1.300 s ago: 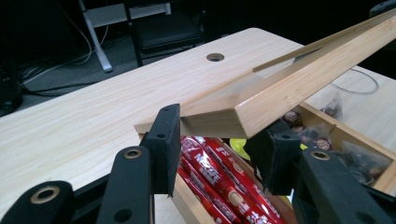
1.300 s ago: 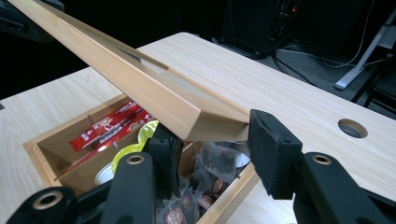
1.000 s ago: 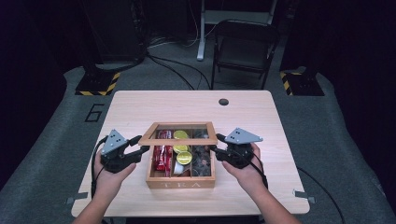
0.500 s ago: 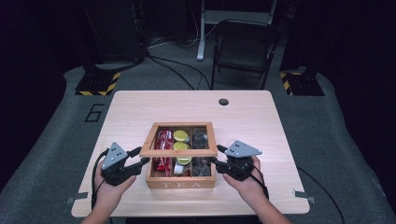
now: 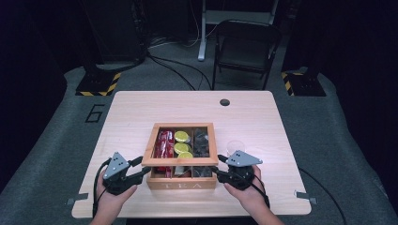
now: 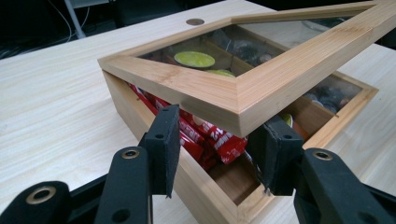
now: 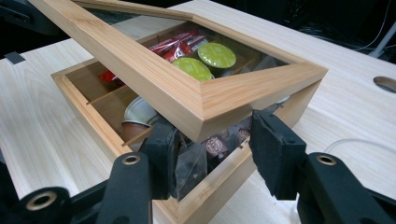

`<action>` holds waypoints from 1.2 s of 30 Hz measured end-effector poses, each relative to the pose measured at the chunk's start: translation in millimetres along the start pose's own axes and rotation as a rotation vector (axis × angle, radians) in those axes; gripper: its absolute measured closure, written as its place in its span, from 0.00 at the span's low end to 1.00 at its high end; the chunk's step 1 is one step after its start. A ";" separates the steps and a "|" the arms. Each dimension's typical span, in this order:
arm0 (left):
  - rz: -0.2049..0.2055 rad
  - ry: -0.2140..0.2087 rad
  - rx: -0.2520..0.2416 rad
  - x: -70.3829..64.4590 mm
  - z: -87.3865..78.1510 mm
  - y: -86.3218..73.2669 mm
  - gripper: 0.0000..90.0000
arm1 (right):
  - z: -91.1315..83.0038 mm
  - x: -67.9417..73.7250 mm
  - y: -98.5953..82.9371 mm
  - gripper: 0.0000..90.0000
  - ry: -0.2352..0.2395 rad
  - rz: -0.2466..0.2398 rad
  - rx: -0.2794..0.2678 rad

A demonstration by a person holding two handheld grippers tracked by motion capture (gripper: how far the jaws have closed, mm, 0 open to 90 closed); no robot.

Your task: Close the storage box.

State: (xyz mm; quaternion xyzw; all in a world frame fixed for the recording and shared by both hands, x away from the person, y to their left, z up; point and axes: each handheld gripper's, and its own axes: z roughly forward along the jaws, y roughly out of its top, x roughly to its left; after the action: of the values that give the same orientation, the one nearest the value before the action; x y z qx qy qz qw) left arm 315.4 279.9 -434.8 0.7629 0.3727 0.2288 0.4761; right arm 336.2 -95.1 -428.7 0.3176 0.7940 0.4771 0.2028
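Two handheld grippers, black-bodied, low in the high view: left gripper at lower left, right gripper at lower right. Topped each with a grey three-cornered plate. Trailed by a black cable looping toward the bottom edge. Up close, at the bottom of both gripper views: matte black jaws, blocky pads, brass-ringed holes in the arms. Forearms bare, no sleeves in frame.

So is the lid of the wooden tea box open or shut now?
Partly open. The glass-paned lid is raised at its front edge, leaving a gap above the tea box that exposes the red packets.
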 end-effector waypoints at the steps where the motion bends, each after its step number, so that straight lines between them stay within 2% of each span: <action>1: 0.001 -0.001 0.006 -0.1 0.2 -0.5 0.60 | 0.3 0.6 -1.4 0.59 0.001 0.005 0.002; 4: -0.009 -0.004 0.021 -0.3 0.9 -1.2 0.60 | 0.8 1.2 -3.5 0.59 -0.001 -0.018 0.008; 6: -0.019 -0.008 0.028 -0.6 1.2 -1.9 0.60 | 1.3 2.5 -4.4 0.58 -0.005 -0.001 0.006; 13: -0.005 -0.011 0.048 -2.0 4.4 -9.6 0.60 | 3.7 2.7 -10.7 0.57 0.012 0.008 0.028; 16: -0.004 -0.013 0.060 -2.8 4.3 -14.1 0.60 | 4.8 2.9 -14.3 0.57 0.024 0.000 0.045; 18: -0.002 -0.018 0.073 -3.3 4.4 -17.6 0.60 | 6.3 4.0 -17.0 0.57 0.036 0.019 0.056; 21: -0.014 -0.020 0.093 -4.9 7.3 -21.4 0.60 | 9.8 5.6 -20.6 0.57 0.044 0.006 0.080; 28: -0.037 -0.044 0.138 -5.5 9.0 -22.6 0.58 | 11.0 6.5 -24.1 0.56 0.066 0.018 0.115; 30: -0.026 -0.044 0.150 -5.9 9.3 -24.2 0.56 | 11.4 6.4 -24.9 0.55 0.068 0.017 0.126; 32: -0.042 -0.048 0.165 -7.4 9.3 -26.6 0.56 | 13.0 7.6 -26.8 0.55 0.072 0.027 0.143; 36: -0.037 -0.053 0.181 -8.8 11.8 -29.1 0.55 | 15.0 8.0 -28.7 0.53 0.080 0.023 0.176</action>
State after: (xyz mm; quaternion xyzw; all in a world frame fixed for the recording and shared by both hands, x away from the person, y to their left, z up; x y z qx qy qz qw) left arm 308.0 274.3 -466.1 0.8016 0.3931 0.1654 0.4190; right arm 330.9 -89.9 -461.2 0.3240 0.8366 0.4200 0.1369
